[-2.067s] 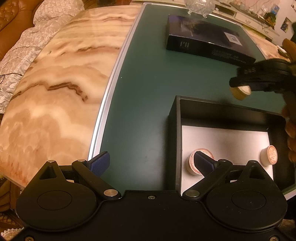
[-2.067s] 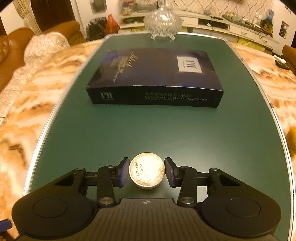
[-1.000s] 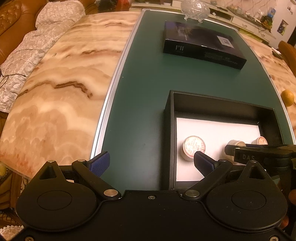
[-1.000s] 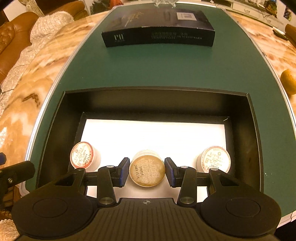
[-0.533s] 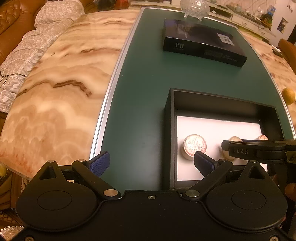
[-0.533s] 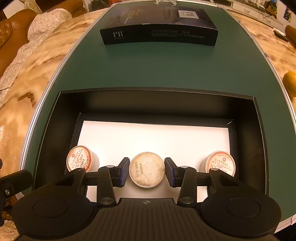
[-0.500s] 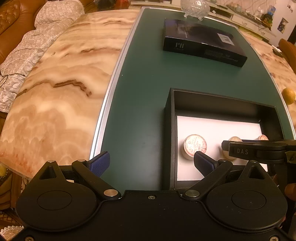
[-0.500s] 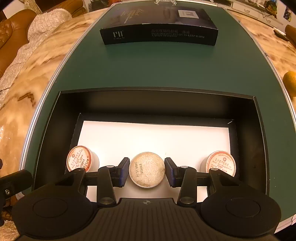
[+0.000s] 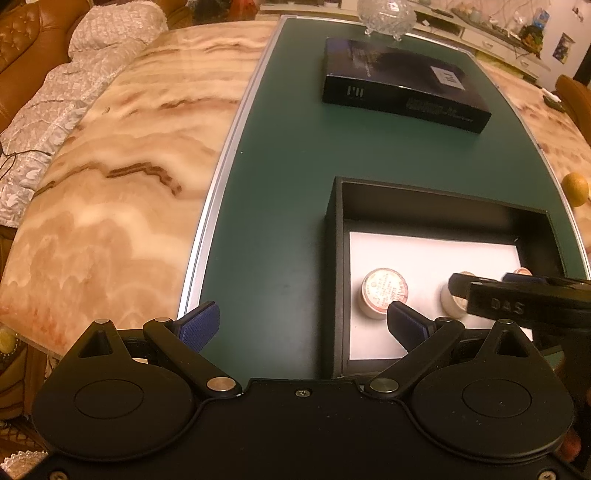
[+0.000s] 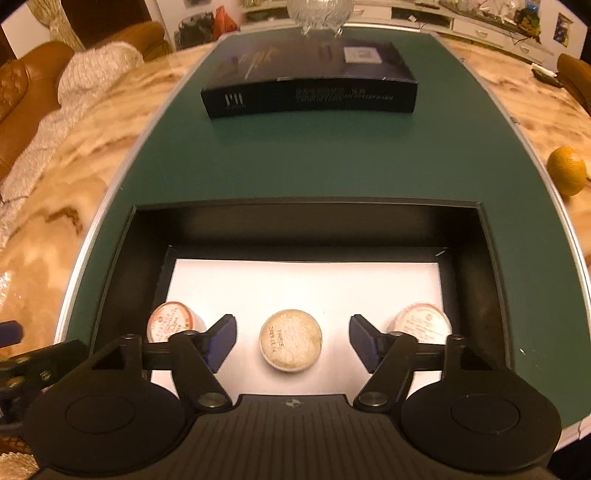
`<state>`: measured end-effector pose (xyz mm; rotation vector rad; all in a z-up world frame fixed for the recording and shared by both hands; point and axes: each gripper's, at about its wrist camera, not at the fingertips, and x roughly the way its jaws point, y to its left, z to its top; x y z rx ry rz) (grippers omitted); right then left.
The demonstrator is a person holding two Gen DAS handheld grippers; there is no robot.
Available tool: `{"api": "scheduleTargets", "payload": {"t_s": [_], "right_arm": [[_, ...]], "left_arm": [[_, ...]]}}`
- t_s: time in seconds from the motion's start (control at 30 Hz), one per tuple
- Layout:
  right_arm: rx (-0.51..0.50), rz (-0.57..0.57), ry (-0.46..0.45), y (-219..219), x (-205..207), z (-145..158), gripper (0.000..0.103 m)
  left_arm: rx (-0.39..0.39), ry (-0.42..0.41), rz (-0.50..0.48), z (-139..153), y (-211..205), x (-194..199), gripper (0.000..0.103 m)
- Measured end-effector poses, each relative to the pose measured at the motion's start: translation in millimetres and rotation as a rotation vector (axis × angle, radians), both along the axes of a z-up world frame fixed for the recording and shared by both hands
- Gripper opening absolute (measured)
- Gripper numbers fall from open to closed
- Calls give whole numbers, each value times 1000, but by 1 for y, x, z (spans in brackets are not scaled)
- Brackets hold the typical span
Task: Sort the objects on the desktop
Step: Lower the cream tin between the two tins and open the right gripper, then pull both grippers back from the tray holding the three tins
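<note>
We had the right gripper (image 10: 290, 341) over the near end of the black tray (image 10: 306, 218), jaws spread wide, nothing clamped. The middle pot (image 10: 290, 339) sat on the tray's white floor between the two blue pads, clear gap on both sides, not touching either. It stood upright, pale lid facing up with a printed date code on it.

Two more pots in the tray, same near row: the left pot (image 10: 170, 322) with a reddish printed lid, partly behind our right gripper's left finger; the right pot (image 10: 423, 321), also reddish-lidded, partly behind the other finger. All three stood apart from each other. The tray's far part showed only white floor.

Our left gripper (image 9: 301, 325) hung just outside the tray's left wall, jaws wide apart, holding nothing. One pad was over the green mat (image 9: 280, 177) left of the tray; the other pad reached over the tray's near-left corner, just in front of the left pot (image 9: 384, 293). From that camera the right gripper (image 9: 517, 299) crossed the tray's near-right end and covered most of the middle pot (image 9: 452, 304); we only saw a sliver of the right pot's lid.

Beyond the tray's far wall: a dark flat box (image 10: 310, 83) lying on the mat, well apart. Past that, a glass dish (image 10: 319, 11). An orange (image 10: 567, 170) lay right of the tray, off the mat on the marble table (image 9: 110, 184).
</note>
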<state>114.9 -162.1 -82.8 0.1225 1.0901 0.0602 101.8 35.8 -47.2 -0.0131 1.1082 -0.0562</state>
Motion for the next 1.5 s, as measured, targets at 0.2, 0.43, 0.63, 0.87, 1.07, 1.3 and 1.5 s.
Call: {"api": "scheduleTargets", "payload": {"t_s": [0.2, 0.43, 0.63, 0.87, 1.07, 1.3, 1.5], "right_arm": [[-38, -48, -44, -11, -31, 26, 93], [-63, -67, -88, -21, -67, 54, 99], [-73, -78, -94, -25, -90, 62, 101], [-88, -88, -101, -28, -114, 66, 102], [-70, -99, -102, -28, -128, 68, 102], [-62, -97, -126, -26, -137, 75, 103], [-56, -103, -133, -29, -139, 76, 103]], "left_arm": [[21, -13, -14, 8, -8, -7, 100], [10, -14, -53, 14, -20, -25, 100], [13, -20, -79, 19, -27, -48, 100], [12, -25, -80, 24, -29, -70, 100], [19, -39, -82, 29, -29, -82, 100], [26, -52, -81, 34, -30, -89, 101], [31, -52, -85, 34, -32, -91, 101]]}}
